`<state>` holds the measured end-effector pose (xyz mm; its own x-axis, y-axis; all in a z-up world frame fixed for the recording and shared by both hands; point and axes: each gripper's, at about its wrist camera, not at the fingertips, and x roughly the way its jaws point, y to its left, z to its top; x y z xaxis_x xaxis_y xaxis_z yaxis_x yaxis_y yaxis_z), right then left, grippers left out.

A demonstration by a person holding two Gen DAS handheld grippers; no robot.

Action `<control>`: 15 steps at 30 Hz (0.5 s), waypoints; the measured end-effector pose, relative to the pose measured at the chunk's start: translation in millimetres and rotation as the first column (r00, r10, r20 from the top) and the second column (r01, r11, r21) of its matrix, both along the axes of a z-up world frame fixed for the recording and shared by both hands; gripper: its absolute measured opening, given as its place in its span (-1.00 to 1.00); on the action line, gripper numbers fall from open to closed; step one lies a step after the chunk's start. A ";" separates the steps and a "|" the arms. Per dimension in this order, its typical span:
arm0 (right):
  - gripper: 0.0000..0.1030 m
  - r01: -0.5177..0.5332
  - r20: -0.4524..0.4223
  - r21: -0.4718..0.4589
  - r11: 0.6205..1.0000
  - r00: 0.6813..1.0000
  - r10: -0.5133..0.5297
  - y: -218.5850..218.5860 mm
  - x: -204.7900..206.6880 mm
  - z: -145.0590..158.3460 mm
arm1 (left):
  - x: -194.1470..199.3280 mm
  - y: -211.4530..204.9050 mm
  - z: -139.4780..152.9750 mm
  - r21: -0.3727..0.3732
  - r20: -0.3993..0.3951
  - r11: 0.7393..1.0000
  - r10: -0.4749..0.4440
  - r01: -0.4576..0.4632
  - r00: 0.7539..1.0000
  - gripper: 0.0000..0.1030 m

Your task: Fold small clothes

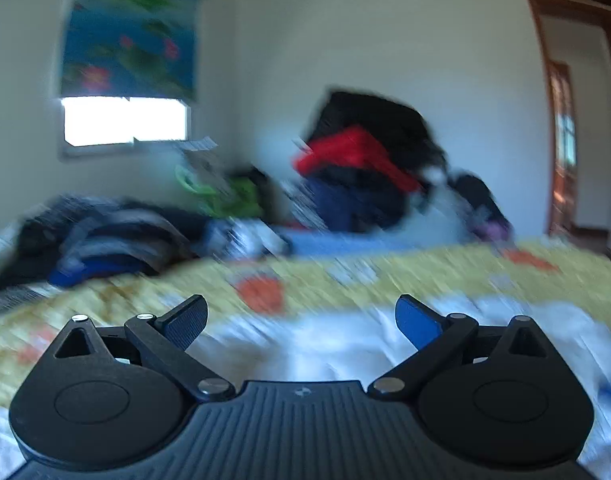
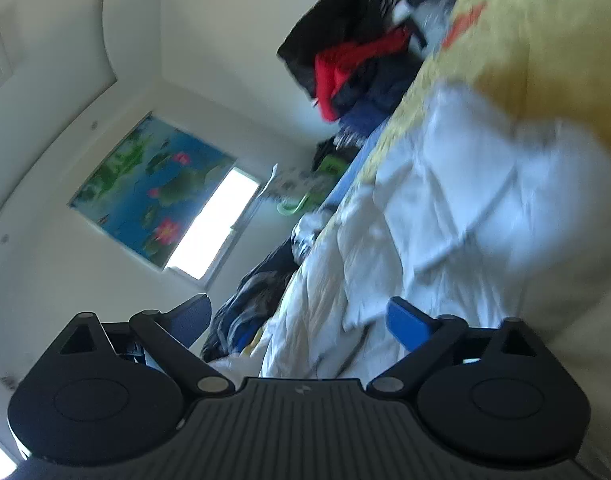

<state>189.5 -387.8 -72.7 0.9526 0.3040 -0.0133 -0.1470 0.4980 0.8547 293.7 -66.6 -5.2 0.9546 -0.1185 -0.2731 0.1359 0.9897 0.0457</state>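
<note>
White garment [image 1: 345,344], blurred, lies beneath the spread left gripper [image 1: 301,322] and spread right gripper [image 2: 299,320].

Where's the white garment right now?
The white garment lies crumpled on the yellow bedspread, just ahead of the open left gripper; in the right wrist view it fills the centre-right.

Black ribbed gripper [image 1: 301,322], blue pads, silver screws

White garment [image 1: 345,344] on a yellow, orange-spotted bedspread [image 1: 385,276]; red-and-black clothes pile [image 1: 365,160] behind.
</note>
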 end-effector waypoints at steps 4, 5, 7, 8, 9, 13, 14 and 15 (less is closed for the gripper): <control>0.96 -0.006 -0.058 -0.191 0.981 0.998 -0.006 -3.5 44.0 53.5 | 27.5 -31.2 -31.2 0.033 -0.108 0.999 -0.031 0.035 0.994 0.96; 0.96 -0.025 -0.115 -0.280 0.960 0.993 -0.008 -1.3 63.1 61.3 | 34.1 -37.7 -40.2 0.056 -0.129 0.998 -0.027 0.034 0.991 0.96; 0.94 -0.041 -0.226 -0.479 0.877 0.971 -0.078 6.4 101.8 66.3 | 42.5 -42.9 -54.7 0.084 -0.193 0.996 0.001 0.016 0.981 0.96; 0.93 -0.056 -0.274 -0.580 0.813 0.953 -0.130 10.3 119.8 63.2 | 47.8 -43.8 -62.5 0.093 -0.238 0.996 0.007 0.015 0.971 0.96; 0.91 -0.072 -0.312 -0.657 0.751 0.932 -0.183 12.3 134.3 56.8 | 50.3 -43.2 -69.5 0.098 -0.267 0.995 0.018 0.009 0.964 0.98; 0.91 -0.132 -0.400 -0.704 0.698 0.886 -0.236 9.2 153.2 17.7 | 59.3 -35.9 -84.6 0.046 -0.316 0.999 -0.001 0.016 0.949 0.99; 0.95 -0.128 -0.372 -0.723 0.679 0.900 -0.227 12.0 150.2 13.3 | 64.6 -32.5 -85.6 0.022 -0.342 1.000 -0.010 0.018 0.940 1.00; 0.95 -0.126 -0.358 -0.742 0.659 0.904 -0.231 15.6 149.1 10.3 | 69.2 -29.3 -86.0 -0.002 -0.365 1.000 -0.020 0.021 0.931 1.00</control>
<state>338.5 -372.2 -62.4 0.8179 -0.0296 -0.5746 0.1529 0.9739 0.1675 362.9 -95.9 -91.3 0.7866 -0.1362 -0.6023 0.1638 0.9865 -0.0091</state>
